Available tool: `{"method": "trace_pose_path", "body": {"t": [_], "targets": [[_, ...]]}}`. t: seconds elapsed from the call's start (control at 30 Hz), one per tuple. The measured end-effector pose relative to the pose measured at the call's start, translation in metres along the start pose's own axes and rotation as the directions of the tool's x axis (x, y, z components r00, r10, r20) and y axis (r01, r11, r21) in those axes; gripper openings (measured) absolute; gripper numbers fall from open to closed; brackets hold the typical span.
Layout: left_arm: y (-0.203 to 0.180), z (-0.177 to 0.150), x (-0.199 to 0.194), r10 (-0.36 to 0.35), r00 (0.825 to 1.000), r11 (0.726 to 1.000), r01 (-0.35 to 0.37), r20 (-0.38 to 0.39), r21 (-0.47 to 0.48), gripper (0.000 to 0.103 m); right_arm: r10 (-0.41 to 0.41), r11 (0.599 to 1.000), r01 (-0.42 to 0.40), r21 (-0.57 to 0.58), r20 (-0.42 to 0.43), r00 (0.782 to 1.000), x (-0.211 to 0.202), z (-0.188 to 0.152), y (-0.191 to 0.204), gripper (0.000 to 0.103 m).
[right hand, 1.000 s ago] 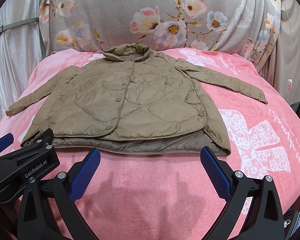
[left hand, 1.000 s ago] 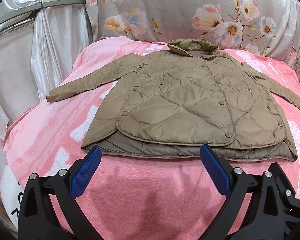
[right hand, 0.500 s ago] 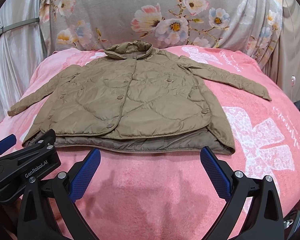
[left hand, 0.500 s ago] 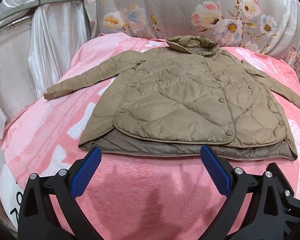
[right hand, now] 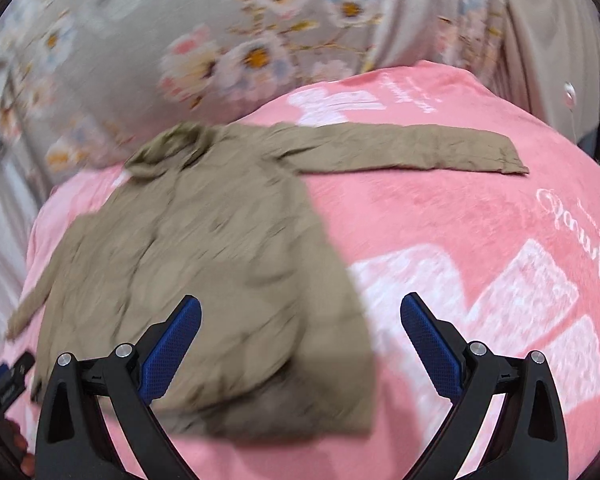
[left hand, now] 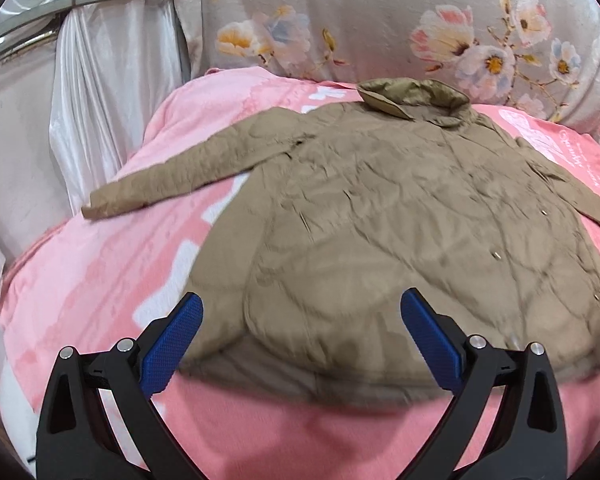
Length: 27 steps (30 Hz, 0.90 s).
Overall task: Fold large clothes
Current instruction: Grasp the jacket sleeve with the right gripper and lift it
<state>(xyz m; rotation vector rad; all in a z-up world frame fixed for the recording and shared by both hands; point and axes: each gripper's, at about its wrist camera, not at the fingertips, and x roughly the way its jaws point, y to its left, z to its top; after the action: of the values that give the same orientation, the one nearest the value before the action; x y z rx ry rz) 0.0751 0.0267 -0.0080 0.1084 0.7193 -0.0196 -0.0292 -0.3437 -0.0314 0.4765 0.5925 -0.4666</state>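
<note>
Tan quilted jacket (left hand: 400, 216) lies flat on the pink blanket (left hand: 100, 280), sleeves spread; left gripper (left hand: 302, 340) and right gripper (right hand: 300, 338) both gape wide, empty, near its hem.

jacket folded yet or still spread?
Spread. The jacket lies flat on the pink blanket, both sleeves stretched out to the sides, collar at the far end. Neither tool touches it.

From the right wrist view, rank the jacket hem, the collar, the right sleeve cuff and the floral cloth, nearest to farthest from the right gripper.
From the right gripper:
1. Jacket hem, low, just left of centre.
2. Right sleeve cuff, far right on the pink blanket.
3. Collar, upper left; too close to call against the cuff.
4. Floral cloth, behind everything.
</note>
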Motion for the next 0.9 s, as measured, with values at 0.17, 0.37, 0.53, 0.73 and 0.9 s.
{"method": "trace_pose_path", "body": {"t": [0.17,0.37,0.53,0.73,0.9], "targets": [[0.009,0.025,0.029,0.013,1.0,0.999,-0.012,0.027,-0.042,0.097,-0.067,0.981,0.07,0.181,-0.018,0.998,0.051,0.06,-0.074,0.098],[0.008,0.054,0.065,0.076,0.997,0.996,-0.075,0.03,-0.042,0.098,-0.104,0.922,0.121,0.368,-0.064,0.992,0.108,0.104,-0.147,0.098],[0.007,0.072,0.094,0.077,0.997,0.995,-0.078,-0.027,-0.055,0.098,-0.128,0.89,0.138,0.435,-0.052,0.99,0.138,0.122,-0.173,0.098],[0.004,0.081,0.118,0.085,0.995,0.996,-0.087,-0.055,-0.036,0.098,-0.196,0.881,0.183,0.437,-0.017,0.981,0.155,0.144,-0.165,0.028],[0.013,0.082,0.13,0.115,0.991,0.992,-0.118,-0.073,-0.041,0.098,-0.129,0.957,0.084,0.277,0.15,0.98,0.135,0.183,-0.09,0.008]]}}
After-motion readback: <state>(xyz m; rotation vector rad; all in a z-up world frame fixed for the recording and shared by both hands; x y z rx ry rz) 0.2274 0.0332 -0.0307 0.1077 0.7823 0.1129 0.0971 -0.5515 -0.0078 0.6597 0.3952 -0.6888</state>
